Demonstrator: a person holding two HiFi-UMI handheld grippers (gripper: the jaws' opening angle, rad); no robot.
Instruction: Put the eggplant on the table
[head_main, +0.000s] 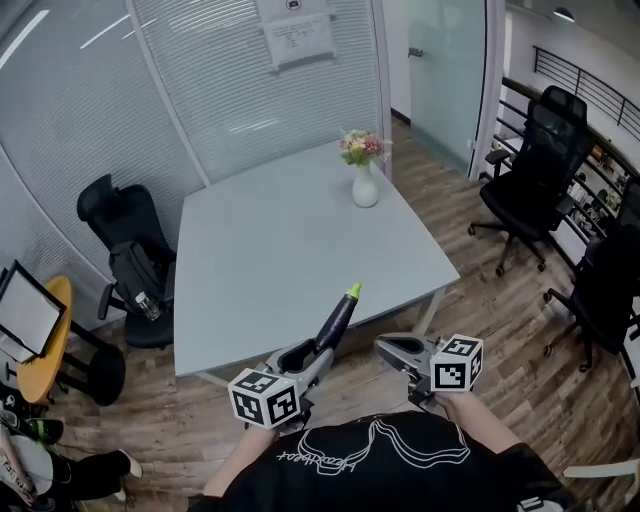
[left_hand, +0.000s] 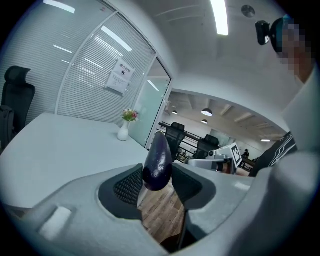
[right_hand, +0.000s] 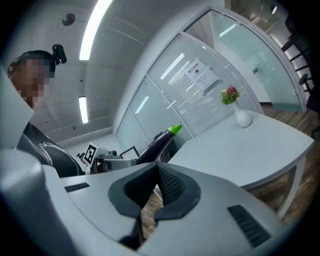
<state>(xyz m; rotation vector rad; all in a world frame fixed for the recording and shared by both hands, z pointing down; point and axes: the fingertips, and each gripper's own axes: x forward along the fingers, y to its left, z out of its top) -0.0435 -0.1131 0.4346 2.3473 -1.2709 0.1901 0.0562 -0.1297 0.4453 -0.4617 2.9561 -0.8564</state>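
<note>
Your left gripper (head_main: 312, 358) is clamped on the dark butt end of the eggplant (head_main: 337, 320). The eggplant slants up, green tip pointing far, at the near edge of the table (head_main: 290, 250) and not resting on it. Your right gripper (head_main: 388, 347), just to its right, has its jaws pressed together around nothing.
</note>
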